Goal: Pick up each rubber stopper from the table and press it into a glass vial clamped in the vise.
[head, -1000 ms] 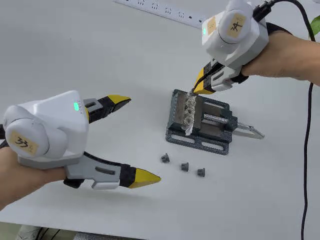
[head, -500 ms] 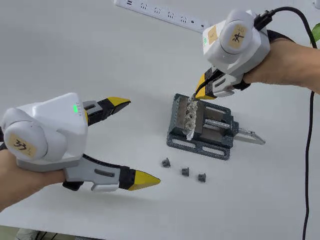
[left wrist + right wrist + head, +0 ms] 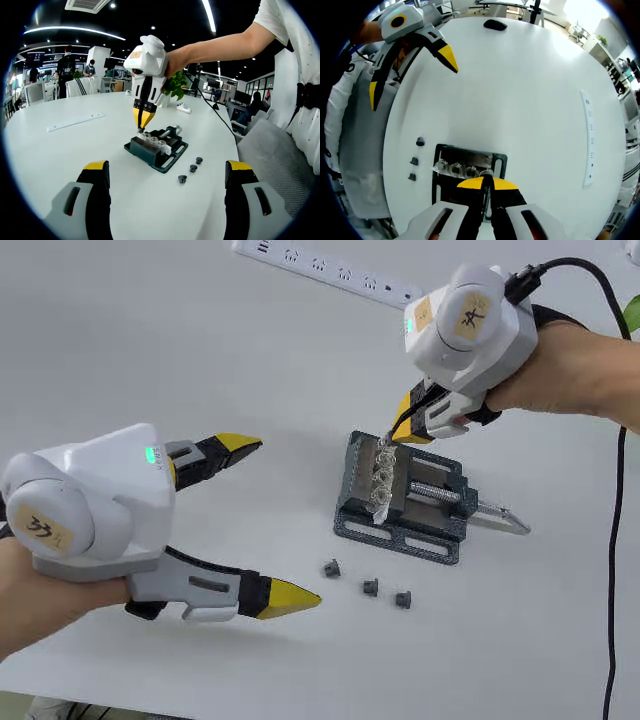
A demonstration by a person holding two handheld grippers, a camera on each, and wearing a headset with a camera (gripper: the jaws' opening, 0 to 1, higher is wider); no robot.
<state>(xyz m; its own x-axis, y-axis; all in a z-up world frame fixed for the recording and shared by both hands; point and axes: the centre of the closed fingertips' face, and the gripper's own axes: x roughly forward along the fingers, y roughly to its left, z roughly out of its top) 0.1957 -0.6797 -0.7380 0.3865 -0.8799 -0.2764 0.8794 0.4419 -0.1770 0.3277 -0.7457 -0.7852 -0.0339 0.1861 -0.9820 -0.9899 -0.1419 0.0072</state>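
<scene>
A dark vise (image 3: 405,508) clamps a row of clear glass vials (image 3: 381,478) mid-table. My right gripper (image 3: 399,434) stands tips-down on the farthest vial, jaws shut on a small dark rubber stopper that barely shows at its tips (image 3: 487,175). Three vials (image 3: 456,170) beside it stand uncovered. Three loose rubber stoppers (image 3: 370,587) lie in a row on the table in front of the vise, also seen as stoppers (image 3: 192,168) right of the vise (image 3: 156,148). My left gripper (image 3: 270,522) hovers open at the lower left with nothing in it, well short of the stoppers.
A white power strip (image 3: 330,265) lies along the far side of the table. A black cable (image 3: 612,540) runs down the right side. The vise's screw handle (image 3: 495,517) sticks out to the right. People and chairs are in the room beyond the table.
The right gripper has stayed at the far vial, tipping slightly more upright. The left gripper has not moved. The head view has shifted a little.
</scene>
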